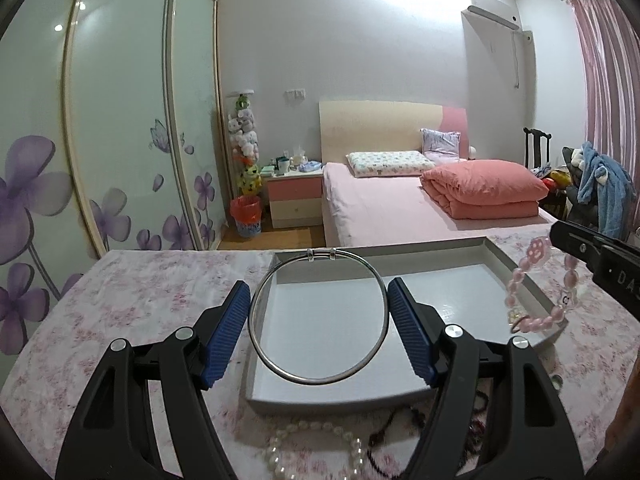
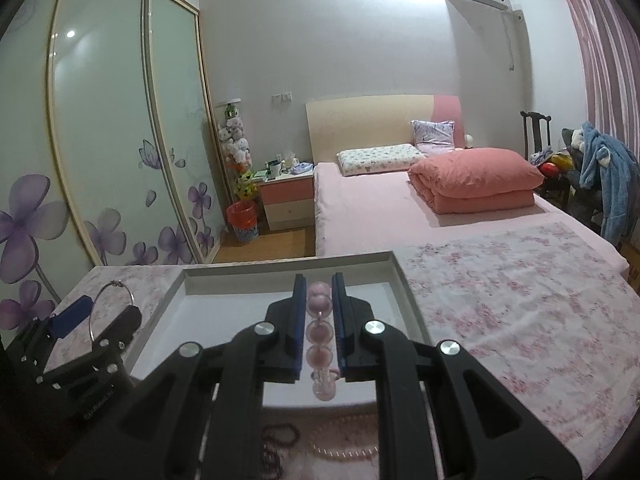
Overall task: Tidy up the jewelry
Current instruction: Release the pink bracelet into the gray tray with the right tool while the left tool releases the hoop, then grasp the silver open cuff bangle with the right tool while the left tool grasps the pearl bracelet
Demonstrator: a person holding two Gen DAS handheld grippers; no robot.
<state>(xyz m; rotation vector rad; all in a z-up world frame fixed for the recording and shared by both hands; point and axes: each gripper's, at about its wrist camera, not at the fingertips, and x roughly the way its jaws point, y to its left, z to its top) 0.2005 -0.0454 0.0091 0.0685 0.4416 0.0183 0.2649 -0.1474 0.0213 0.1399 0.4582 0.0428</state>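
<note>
Left wrist view has your left gripper [image 1: 319,316] pinching a silver bangle [image 1: 318,316] by its sides between the blue fingers [image 1: 226,332], held flat-on over the grey tray [image 1: 516,270]. Your right gripper [image 2: 318,320] has its fingers nearly together on a pink bead bracelet [image 2: 319,334], also above the tray [image 2: 404,292].

What I'd worry about: the bangle is a smooth hoop gripped only at two edge points, so any squeeze change or tilt could let it pop out and roll off the floral-cloth surface [image 1: 160,280]. The bracelet is floppy, so its hanging loop might catch the tray wall as you lower it.

Only the left view shows the bracelet's full loop [image 1: 540,292] with the flower charm, plus a pearl necklace [image 1: 316,444] and some dark beads [image 1: 404,428] waiting in front of the tray. The right wrist view only gives you a few beads between the fingers, but it shows the tray's far corner and the bangle [image 2: 114,304] from the side.
</note>
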